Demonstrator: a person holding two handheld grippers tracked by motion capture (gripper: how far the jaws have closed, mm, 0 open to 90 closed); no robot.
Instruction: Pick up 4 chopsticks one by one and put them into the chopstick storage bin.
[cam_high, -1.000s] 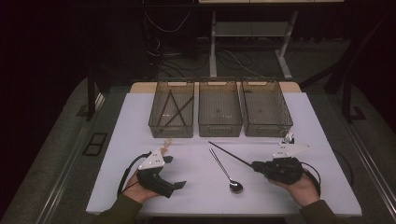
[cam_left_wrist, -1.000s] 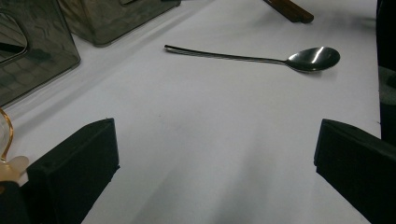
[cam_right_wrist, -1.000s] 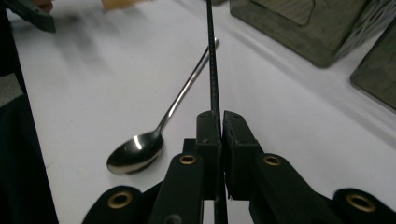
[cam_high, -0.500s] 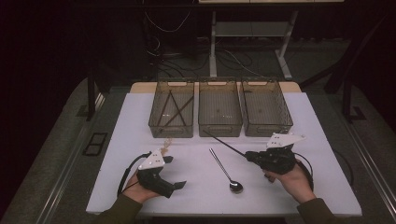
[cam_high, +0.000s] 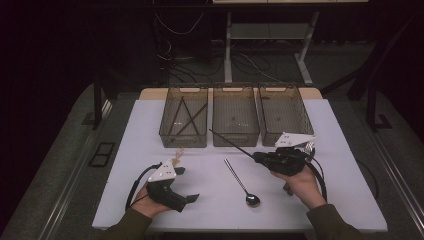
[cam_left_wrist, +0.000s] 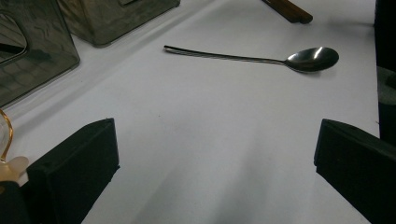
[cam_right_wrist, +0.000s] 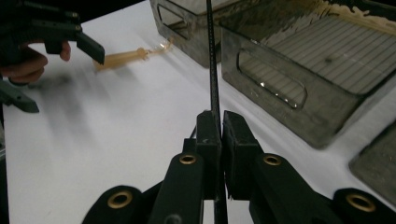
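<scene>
I see 3 bins (cam_high: 235, 122) at bench (cam_high: 150, 150) rear, cables (cam_high: 170, 55) on floor behind, desk legs (cam_high: 227, 45).

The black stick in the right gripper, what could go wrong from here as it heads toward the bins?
The right gripper pinches the thin black stick near one end, so the long free end could pivot or slip out. Its tip sits close to the front wall of the middle bin and might knock the rim instead of clearing it. If the stick drops, it could land on the spoon lying just below.
</scene>
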